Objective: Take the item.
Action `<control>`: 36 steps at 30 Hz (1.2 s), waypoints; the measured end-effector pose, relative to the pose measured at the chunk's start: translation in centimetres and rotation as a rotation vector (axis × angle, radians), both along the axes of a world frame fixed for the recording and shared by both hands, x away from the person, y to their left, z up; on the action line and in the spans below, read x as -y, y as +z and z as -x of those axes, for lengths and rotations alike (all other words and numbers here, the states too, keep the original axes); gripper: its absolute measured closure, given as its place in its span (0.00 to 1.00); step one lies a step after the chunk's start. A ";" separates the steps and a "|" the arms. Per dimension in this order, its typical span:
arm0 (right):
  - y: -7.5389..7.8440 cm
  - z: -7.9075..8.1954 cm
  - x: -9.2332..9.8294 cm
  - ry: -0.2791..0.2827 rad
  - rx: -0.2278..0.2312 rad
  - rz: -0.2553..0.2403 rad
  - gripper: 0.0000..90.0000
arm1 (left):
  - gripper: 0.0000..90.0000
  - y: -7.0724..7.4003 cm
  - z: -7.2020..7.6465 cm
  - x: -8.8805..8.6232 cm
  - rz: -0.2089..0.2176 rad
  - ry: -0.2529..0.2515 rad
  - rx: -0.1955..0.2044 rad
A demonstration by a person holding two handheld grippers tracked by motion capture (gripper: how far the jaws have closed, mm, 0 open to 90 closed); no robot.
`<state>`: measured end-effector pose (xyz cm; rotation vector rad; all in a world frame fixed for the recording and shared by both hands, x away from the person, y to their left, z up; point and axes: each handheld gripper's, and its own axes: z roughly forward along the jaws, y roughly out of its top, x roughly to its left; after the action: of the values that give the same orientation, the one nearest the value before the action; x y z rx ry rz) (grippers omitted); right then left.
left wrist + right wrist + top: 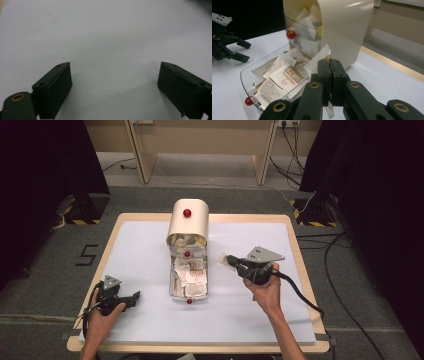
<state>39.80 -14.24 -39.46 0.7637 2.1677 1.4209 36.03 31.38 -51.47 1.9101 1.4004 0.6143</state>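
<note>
2 tools are on record in the high view. The right tool (226, 260) is held above the white table (150, 250), just right of the clear drawer (188, 282), with a pale sachet (223, 259) pinched at its tip. The left tool (135, 298) sits low near the table's front left corner, well apart from the drawer. The drawer is pulled out from a cream, round-topped cabinet (188, 222) with red knobs and is full of paper sachets.

Left tool view: jaws stand wide apart over bare white table (107, 37), gripping nothing.

Right tool view: jaws are closed on the white sachet (319, 58), which projects above the tips. Beside it, the drawer (249, 75) holds printed sachets (287, 77); an upper compartment inside the cabinet (342, 27) holds more.
</note>
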 end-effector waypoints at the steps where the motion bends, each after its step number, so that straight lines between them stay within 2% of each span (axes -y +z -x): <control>1: 0.0 0.0 0.0 0.000 0.000 0.000 0.98 | 0.13 0.0 0.0 0.0 0.000 0.000 0.000; 7: -0.3 -0.5 1.5 -0.039 -0.013 -0.012 0.98 | 0.13 0.0 0.0 0.0 0.000 0.000 0.000; 23: -0.9 -1.1 3.4 -0.097 -0.028 -0.014 0.98 | 0.13 0.0 0.0 0.0 0.000 0.000 0.000; 36: -2.3 -1.8 5.2 -0.151 -0.065 -0.002 0.98 | 0.13 0.0 0.0 0.0 0.000 0.000 0.001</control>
<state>41.64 -19.48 -41.73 0.9651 2.1078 1.3397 36.03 31.38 -51.47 1.9103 1.3997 0.6148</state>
